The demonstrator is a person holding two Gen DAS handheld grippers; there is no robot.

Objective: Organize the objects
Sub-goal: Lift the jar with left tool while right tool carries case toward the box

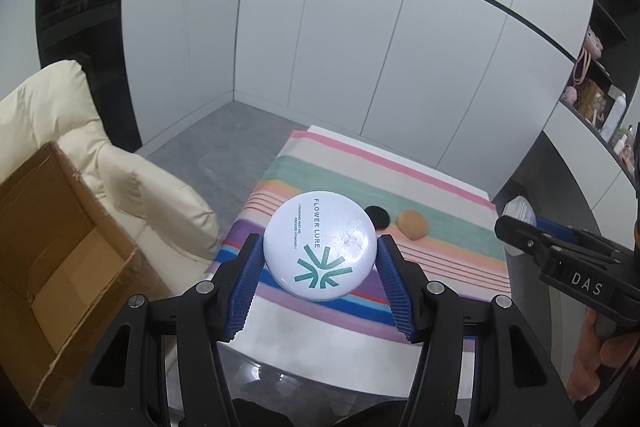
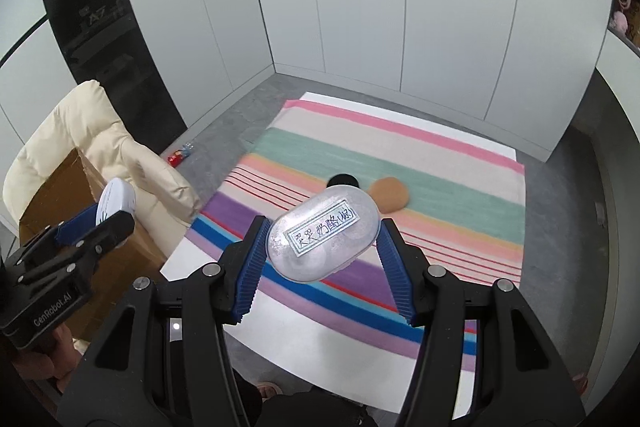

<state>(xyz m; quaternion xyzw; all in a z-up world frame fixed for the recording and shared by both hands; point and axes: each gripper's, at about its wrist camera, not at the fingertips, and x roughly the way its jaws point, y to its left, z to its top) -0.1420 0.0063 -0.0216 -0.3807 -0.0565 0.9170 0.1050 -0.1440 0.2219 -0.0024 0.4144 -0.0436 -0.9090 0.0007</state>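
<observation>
The round white powder case [image 1: 320, 243] is up in the air, squeezed between the blue pads of the left claw [image 1: 320, 255]. The right claw [image 2: 323, 241] grips a clear oval box [image 2: 323, 239] with a label. Below them, a black disc [image 1: 378, 217] and a tan puff [image 1: 413, 225] lie near each other on the striped cloth [image 1: 440, 211] on the surface. A cardboard box [image 1: 48, 259] sits on the cream chair [image 1: 132, 179] to the left.
</observation>
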